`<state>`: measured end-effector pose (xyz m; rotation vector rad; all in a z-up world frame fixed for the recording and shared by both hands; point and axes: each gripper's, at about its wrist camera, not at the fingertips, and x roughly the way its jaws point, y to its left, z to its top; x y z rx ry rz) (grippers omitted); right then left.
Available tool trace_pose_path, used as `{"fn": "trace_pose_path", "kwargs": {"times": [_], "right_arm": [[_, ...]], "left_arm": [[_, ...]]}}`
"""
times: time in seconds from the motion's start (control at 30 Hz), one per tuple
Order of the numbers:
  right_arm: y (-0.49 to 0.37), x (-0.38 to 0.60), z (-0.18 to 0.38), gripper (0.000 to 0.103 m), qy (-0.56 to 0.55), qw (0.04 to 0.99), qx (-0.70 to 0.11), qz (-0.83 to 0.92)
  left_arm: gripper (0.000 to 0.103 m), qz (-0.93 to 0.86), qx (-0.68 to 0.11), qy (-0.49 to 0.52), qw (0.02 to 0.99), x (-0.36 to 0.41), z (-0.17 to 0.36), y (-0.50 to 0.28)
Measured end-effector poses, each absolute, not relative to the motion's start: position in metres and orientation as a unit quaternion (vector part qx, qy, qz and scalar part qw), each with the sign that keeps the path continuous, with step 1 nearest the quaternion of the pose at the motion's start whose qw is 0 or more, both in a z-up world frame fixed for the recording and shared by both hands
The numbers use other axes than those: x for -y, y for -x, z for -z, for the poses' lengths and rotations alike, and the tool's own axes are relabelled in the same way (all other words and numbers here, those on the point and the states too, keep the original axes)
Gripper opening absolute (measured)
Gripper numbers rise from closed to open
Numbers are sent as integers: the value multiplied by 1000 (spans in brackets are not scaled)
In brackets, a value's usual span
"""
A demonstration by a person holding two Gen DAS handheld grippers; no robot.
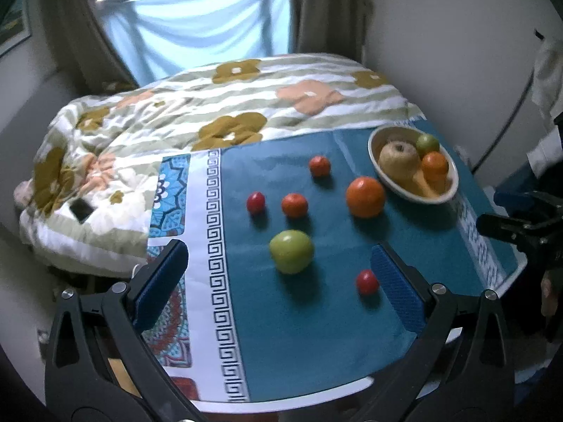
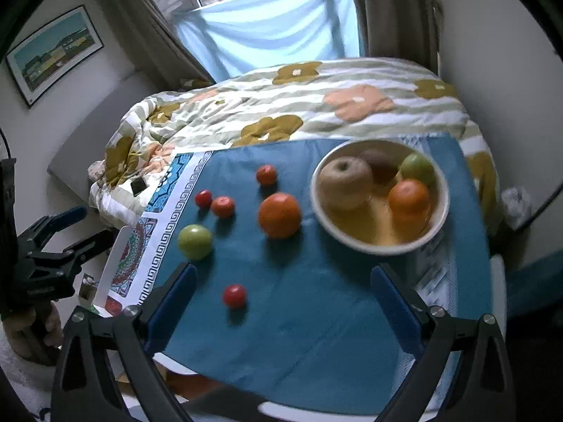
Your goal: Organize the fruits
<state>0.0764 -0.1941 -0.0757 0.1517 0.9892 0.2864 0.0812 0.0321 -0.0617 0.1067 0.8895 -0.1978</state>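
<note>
Left gripper [image 1: 278, 281]: jaws wide apart, empty | right gripper [image 2: 281, 302]: same | bowl [image 2: 436, 227] of fruit on blue tabletop [image 2: 299, 334] | large orange [image 2: 279, 215], green apple [image 2: 195, 242] left of bowl

Matt teal cloth [image 2: 299, 316] under glossy fruit; glazed ceramic-looking bowl [image 2: 355, 241]; soft quilted floral duvet [image 1: 158, 112].

Tablecloth [image 2: 299, 316]: teal, white key-pattern border along its left edge.
Duvet [image 1: 183, 119]: floral, rumpled, beyond the table's far edge.
Phone [image 1: 81, 210]: dark, lying on the duvet.
Picture [image 2: 52, 52]: framed, left wall.
Curtain [image 2: 274, 24]: pale blue, across the window.
</note>
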Motion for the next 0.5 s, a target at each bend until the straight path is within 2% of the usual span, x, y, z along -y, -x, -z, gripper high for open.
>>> {"fn": "trace_pose_path", "kwargs": {"times": [0.5], "right_arm": [[-53, 123, 155, 98, -128, 854, -501, -56]], "left_arm": [[103, 233, -463, -129, 845, -61, 138, -118]]}}
